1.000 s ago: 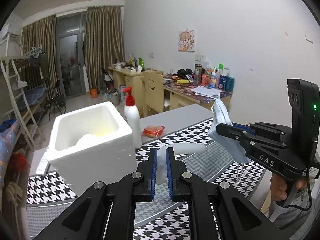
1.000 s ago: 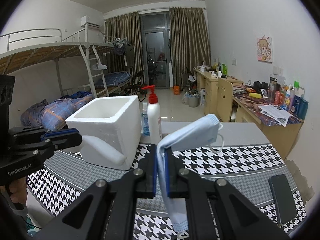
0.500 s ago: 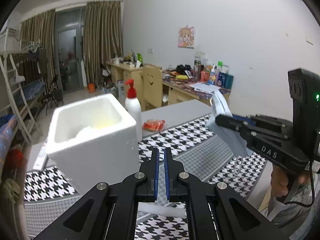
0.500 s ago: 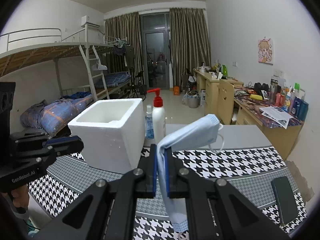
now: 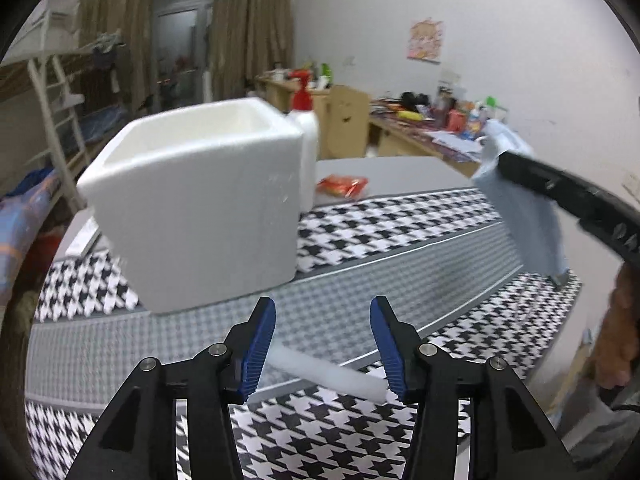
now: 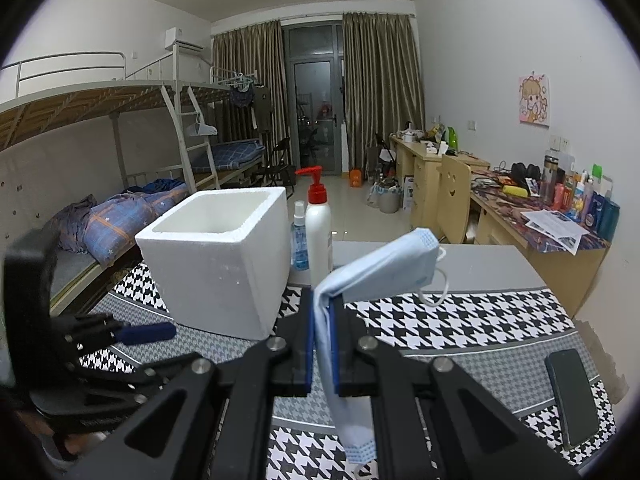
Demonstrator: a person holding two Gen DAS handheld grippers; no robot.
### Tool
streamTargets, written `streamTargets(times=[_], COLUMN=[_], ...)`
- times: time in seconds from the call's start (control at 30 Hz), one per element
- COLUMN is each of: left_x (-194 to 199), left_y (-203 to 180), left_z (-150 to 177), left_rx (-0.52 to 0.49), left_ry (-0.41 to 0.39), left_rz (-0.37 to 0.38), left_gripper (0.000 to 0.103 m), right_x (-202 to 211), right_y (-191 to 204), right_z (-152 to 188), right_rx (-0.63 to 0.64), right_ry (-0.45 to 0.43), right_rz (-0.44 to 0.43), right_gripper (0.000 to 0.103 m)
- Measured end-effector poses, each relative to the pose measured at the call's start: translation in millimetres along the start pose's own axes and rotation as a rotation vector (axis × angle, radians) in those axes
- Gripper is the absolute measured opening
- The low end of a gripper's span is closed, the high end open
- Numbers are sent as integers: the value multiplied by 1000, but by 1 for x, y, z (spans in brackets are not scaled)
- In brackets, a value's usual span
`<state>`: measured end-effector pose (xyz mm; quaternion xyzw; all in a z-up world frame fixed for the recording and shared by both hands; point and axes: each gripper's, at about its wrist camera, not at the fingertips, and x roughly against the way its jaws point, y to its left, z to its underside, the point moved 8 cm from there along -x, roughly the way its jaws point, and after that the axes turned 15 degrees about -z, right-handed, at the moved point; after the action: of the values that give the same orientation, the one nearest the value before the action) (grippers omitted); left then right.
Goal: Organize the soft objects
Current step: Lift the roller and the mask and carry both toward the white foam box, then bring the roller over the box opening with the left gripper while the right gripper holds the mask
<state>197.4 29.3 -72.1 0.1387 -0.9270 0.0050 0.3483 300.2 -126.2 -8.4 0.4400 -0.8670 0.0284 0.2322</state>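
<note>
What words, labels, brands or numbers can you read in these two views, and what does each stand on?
None reads clearly.
Left gripper, jaws opening with a white foam stick between them: faint print on its body, too dark.
Blue spray bottle label: too small.
Papers on the desk: too small.
Wall poster: cartoon picture, no legible lettering.

Pump btl [image 6: 318, 228] right of foam box [image 6: 218, 260], phone [image 6: 570, 396] far right.

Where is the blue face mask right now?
The blue face mask is pinched in the right gripper, held above the checkered tablecloth, just right of the white foam box in the right wrist view.
</note>
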Motion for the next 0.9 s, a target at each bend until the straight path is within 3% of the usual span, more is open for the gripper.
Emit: streamTargets(times=[0.13,0.27,0.4,0.77,0.9], left_x=[-3,-11,-21,-42,-49], left_y=[-3,-7,-4,-11,-16], left_z=[11,21,33,54,60], left_rx=[29,51,88,148,158], left_ry=[15,39,72,169,191], left_rz=[-40,-75,-122,-164,-168], left_gripper=[52,62,62,62,55], right_x=[-1,-2,-3,-1,0], right_y=[1,1,1,-3,-5], right_z=[3,6,10,17,20], right_rx=[3,6,10,19,17], right_ry=[7,15,23,39,45], right_rz=[-13,-31,-45,-74,-76], right_gripper=[9,9,9,9,9])
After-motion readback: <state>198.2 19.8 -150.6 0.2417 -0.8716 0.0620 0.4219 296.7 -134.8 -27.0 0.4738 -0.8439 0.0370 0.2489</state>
